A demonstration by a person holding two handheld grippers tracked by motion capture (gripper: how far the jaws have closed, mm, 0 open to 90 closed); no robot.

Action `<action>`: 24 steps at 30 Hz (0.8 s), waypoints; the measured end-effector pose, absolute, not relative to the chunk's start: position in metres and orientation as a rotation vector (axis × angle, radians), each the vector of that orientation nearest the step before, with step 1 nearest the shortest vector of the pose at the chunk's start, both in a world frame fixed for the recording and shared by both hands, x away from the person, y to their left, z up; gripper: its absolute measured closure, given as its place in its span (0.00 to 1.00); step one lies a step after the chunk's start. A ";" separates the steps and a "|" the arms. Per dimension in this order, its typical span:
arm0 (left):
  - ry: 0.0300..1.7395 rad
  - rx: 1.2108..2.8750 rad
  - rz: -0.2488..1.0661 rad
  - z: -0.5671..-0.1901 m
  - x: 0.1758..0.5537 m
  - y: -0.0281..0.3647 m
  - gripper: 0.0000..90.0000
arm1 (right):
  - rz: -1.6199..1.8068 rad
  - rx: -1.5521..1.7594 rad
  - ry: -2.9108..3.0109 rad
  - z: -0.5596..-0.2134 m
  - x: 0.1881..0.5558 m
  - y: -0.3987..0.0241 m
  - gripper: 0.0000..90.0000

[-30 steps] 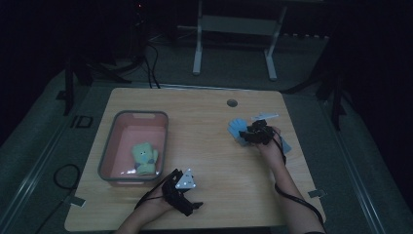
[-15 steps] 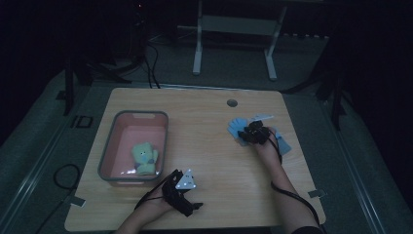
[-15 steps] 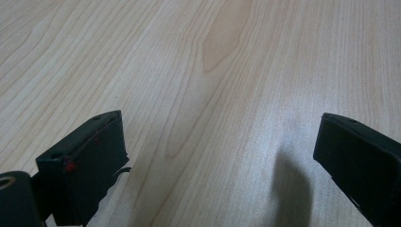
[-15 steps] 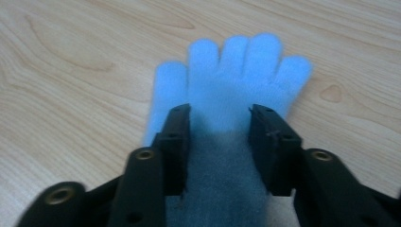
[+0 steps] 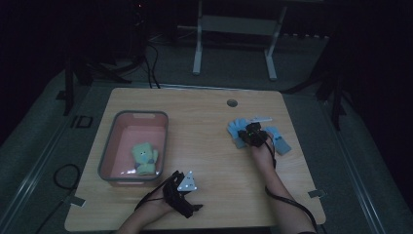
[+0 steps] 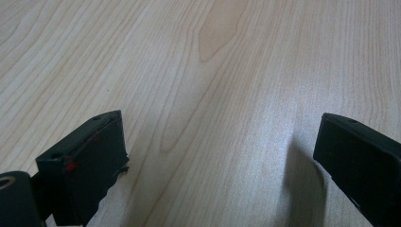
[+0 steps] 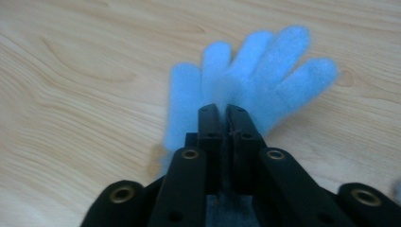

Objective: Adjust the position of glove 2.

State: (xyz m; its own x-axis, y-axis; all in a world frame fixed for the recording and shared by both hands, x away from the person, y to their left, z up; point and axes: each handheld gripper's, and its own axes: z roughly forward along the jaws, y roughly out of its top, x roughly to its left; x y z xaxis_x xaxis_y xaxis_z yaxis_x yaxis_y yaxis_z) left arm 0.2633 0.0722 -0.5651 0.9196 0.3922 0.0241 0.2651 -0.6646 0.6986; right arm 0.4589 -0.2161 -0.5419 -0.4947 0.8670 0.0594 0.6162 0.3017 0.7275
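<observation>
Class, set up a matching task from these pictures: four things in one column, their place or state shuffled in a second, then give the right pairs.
1. blue glove
2. green glove
3. left gripper
4. right gripper

a. jaws wide apart over bare wood
b. lying in the pink bin
c. jaws closed together
d. flat on the table, fingers spread

Pairs: 1-d, 2-b, 3-a, 4-c

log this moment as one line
right gripper: just closed, shut on blue glove | left gripper: open over table

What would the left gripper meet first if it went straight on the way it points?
Probably just the table: the left gripper, jaws open, angles down at bare wood. Depth is unclear.
</observation>
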 end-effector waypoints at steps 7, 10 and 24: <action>0.478 2.315 0.230 -0.563 0.264 0.074 0.04 | 1.064 1.368 2.171 -0.520 0.434 -0.201 0.96; 0.478 2.311 0.229 -0.562 0.264 0.074 0.04 | 1.072 1.370 2.155 -0.513 0.426 -0.197 0.96; 0.460 2.316 0.240 -0.561 0.263 0.074 0.04 | 1.168 1.416 2.081 -0.486 0.355 -0.169 0.96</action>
